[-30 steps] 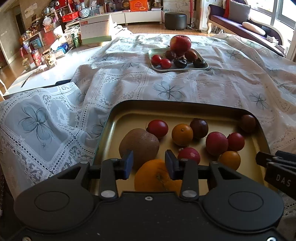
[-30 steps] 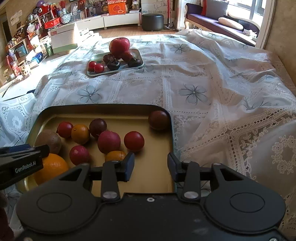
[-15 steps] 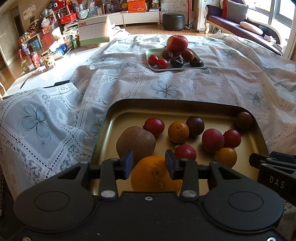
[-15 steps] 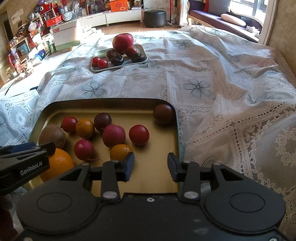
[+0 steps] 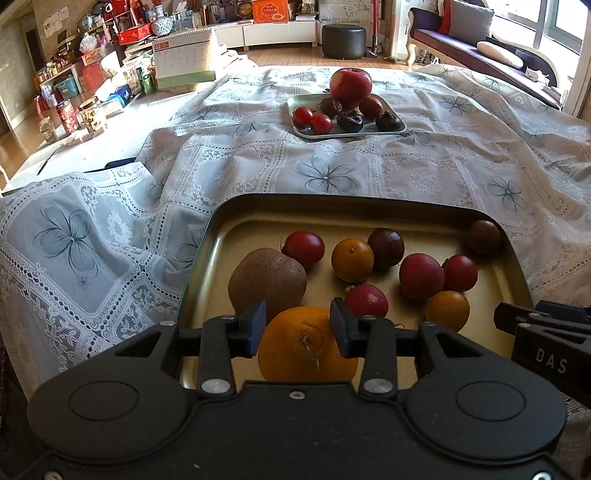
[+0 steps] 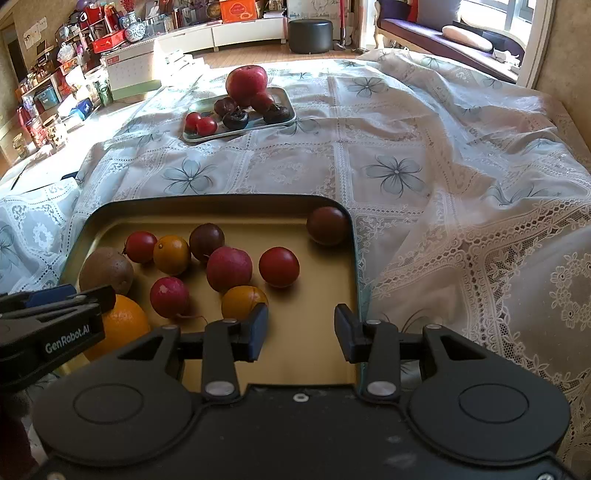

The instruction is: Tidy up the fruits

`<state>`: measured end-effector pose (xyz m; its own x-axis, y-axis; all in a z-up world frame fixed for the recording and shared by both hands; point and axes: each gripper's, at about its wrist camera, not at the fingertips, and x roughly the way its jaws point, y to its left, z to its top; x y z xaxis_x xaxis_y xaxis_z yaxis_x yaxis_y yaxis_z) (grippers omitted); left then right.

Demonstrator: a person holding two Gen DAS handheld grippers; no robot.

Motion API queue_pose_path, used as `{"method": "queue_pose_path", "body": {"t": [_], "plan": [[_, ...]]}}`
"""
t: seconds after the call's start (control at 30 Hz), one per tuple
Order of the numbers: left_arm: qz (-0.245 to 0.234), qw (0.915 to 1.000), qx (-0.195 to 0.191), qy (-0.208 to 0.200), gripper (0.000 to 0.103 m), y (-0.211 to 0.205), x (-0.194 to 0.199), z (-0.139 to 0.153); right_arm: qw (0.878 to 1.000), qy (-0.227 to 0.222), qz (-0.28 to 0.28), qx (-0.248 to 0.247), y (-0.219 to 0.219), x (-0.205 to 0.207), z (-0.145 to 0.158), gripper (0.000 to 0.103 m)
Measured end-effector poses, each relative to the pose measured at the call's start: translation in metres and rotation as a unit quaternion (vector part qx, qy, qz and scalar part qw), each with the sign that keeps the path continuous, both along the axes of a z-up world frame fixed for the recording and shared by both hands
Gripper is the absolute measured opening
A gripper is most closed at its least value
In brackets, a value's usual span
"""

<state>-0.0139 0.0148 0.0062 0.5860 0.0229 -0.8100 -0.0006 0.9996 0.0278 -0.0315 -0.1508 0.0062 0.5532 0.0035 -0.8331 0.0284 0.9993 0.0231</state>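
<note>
A gold tray (image 5: 258,221) (image 6: 325,354) near me holds several fruits: a big orange (image 5: 306,347) (image 6: 122,325), a brown kiwi (image 5: 267,280), red tomatoes, small oranges and dark plums. My left gripper (image 5: 297,326) is open, its pads either side of the big orange, above it. My right gripper (image 6: 301,328) is open and empty over the tray's bare right part, beside a small orange (image 6: 243,301). A pale far tray (image 5: 369,131) (image 6: 288,107) holds a red apple (image 5: 350,83), tomatoes and dark fruits.
A white lace cloth with grey flowers (image 5: 325,177) covers the surface between the two trays. Boxes, jars and shelves (image 5: 74,96) crowd the floor at the far left. A sofa (image 5: 480,48) and a black stool (image 5: 343,35) stand behind.
Both grippers have drawn back slightly; the trays sit a little lower and farther in view. The big orange shows more fully between the left pads. Both jaws stay open.
</note>
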Motion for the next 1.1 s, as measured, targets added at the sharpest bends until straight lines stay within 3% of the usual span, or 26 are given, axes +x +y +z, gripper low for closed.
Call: {"method": "queue_pose_path", "body": {"t": [1.1], "plan": [[-0.005, 1.0000, -0.003, 0.005, 0.050, -0.0011, 0.0005, -0.0022, 1.000, 0.011, 0.004, 0.007, 0.0020, -0.0003, -0.0026, 0.043]]}}
